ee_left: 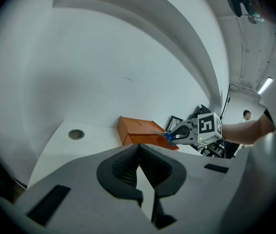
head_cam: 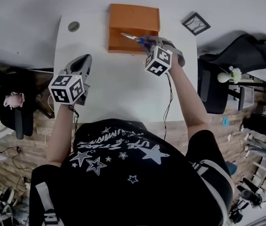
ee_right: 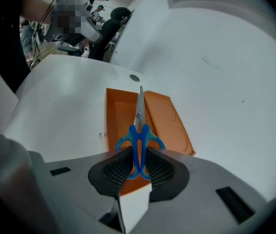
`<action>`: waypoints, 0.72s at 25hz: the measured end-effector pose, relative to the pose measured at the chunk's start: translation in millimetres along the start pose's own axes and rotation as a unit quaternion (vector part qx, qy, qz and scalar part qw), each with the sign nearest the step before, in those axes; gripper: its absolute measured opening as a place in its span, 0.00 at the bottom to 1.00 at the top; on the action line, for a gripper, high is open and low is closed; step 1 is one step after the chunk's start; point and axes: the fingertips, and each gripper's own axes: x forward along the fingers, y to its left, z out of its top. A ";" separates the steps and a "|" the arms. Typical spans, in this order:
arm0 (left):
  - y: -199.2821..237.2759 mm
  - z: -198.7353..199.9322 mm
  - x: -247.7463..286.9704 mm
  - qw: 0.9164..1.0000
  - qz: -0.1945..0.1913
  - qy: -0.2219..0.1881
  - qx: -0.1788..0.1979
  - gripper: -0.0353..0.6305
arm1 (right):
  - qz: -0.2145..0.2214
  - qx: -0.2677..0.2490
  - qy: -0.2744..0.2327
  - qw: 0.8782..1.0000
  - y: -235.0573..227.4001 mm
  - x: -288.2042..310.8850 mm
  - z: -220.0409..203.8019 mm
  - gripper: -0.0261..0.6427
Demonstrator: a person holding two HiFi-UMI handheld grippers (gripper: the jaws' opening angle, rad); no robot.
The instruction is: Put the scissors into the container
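Blue-handled scissors (ee_right: 139,135) with closed steel blades are held by my right gripper (ee_right: 139,165), which is shut on their handles. The blades point out over the orange container (ee_right: 121,116), an open box with its lid (ee_right: 165,118) folded back. From the head view the scissors (head_cam: 135,38) hang over the container (head_cam: 133,27) at the far side of the white table (head_cam: 119,84), the right gripper (head_cam: 151,42) just behind them. My left gripper (head_cam: 80,68) hovers over the table's left part, jaws shut with nothing between them (ee_left: 139,172).
A round cable grommet (head_cam: 74,26) sits in the table's far left corner. A black framed picture (head_cam: 196,23) lies on the floor past the table's right corner. Black chairs (head_cam: 231,65) stand to the right, and a cable (head_cam: 169,102) runs across the table.
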 end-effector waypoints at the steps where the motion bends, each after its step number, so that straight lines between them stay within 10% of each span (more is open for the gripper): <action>1: 0.8 -0.3 2.2 1.000 0.002 0.002 0.001 0.08 | 0.011 -0.009 0.000 1.000 1.3 6.5 0.9 0.18; 18: 37.0 -19.0 15.2 0.999 0.035 0.024 -0.027 0.08 | 0.108 -0.081 0.045 0.990 16.7 79.2 1.2 0.18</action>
